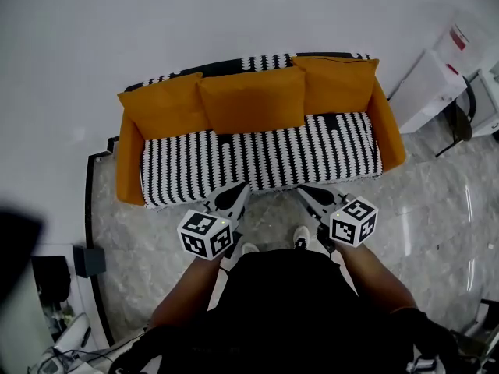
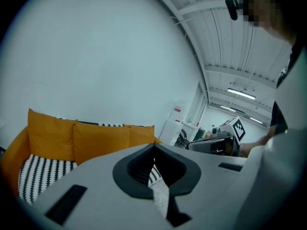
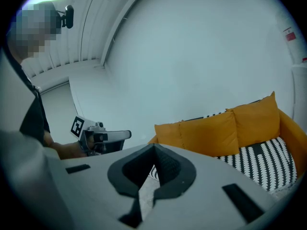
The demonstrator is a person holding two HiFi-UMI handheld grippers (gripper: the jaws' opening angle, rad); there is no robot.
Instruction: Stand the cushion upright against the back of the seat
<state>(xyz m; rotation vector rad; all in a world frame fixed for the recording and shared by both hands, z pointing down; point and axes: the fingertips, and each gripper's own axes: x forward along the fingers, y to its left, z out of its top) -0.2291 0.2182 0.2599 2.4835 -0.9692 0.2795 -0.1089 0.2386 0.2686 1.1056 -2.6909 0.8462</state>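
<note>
Gently square the orange fabric cushions [image 1: 251,100] against the black-and-white striped sofa [image 1: 257,160]; before it, left gripper [image 1: 238,192] and right gripper [image 1: 309,194] sit closed, empty.

Striped seat [image 1: 261,158] open across full width, clear run in over front edge. Back is blocked: left cushion [image 1: 160,106], middle cushion [image 1: 251,100] and right cushion [image 1: 337,84] stand side by side against backrest, wall [image 1: 234,14] close behind. Left armrest [image 1: 129,162] and right armrest [image 1: 390,135] close off both ends. Left hand-held gripper [image 1: 238,192] and right hand-held gripper [image 1: 306,193], jaws together, hover just before front edge, open gap between them. Floor [image 1: 421,209] in front passable. White cabinet [image 1: 427,90] crowds sofa's right end; black box [image 1: 88,261] sits on floor off to left.
</note>
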